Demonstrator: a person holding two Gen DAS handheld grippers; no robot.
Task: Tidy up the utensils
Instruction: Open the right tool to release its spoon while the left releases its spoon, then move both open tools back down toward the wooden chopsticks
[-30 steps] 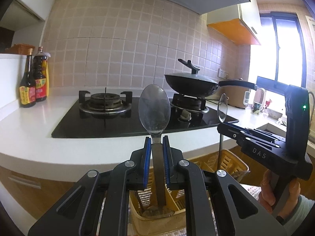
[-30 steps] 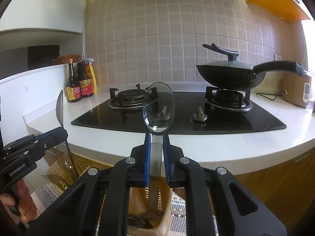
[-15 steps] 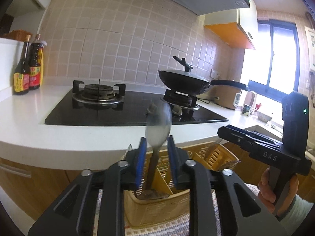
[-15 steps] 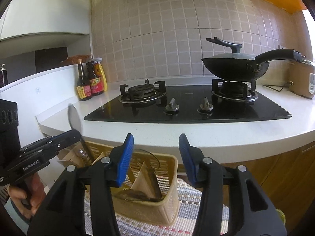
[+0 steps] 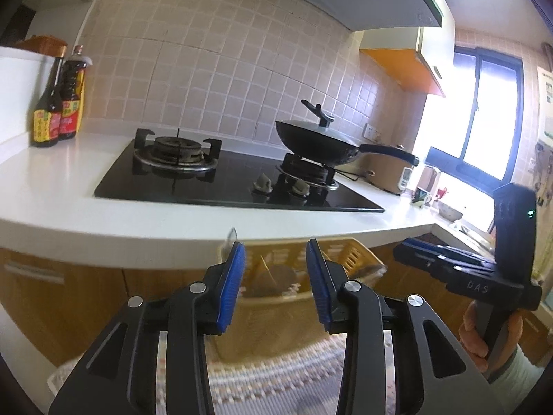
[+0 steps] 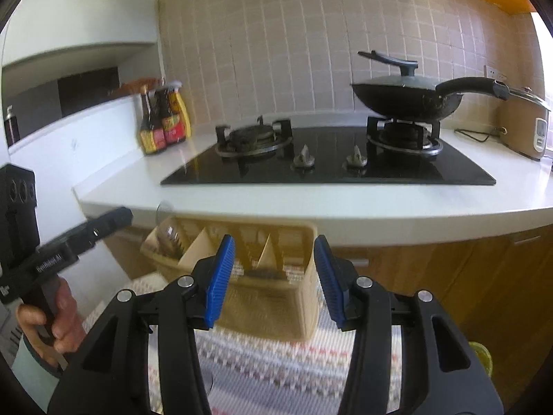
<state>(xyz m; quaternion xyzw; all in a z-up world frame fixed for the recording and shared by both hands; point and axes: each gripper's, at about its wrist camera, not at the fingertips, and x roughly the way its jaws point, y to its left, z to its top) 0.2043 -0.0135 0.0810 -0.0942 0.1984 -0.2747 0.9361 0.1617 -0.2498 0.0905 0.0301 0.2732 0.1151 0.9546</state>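
Both spoons released, left tongs (image 5: 275, 276) and right tongs (image 6: 274, 275) spread wide, slatted plastic basket (image 6: 269, 297) below.

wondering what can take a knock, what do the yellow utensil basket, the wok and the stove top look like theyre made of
Utensil basket: likely plastic, matte tan-yellow, with moulded slots and thin dividers. Wok: probably dark metal with a dull black finish, its handle looking like black plastic. Stove top: seemingly black glass, glossy enough to mirror the burners.

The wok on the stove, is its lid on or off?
On. The lid sits on the black wok, which rests on the right burner.
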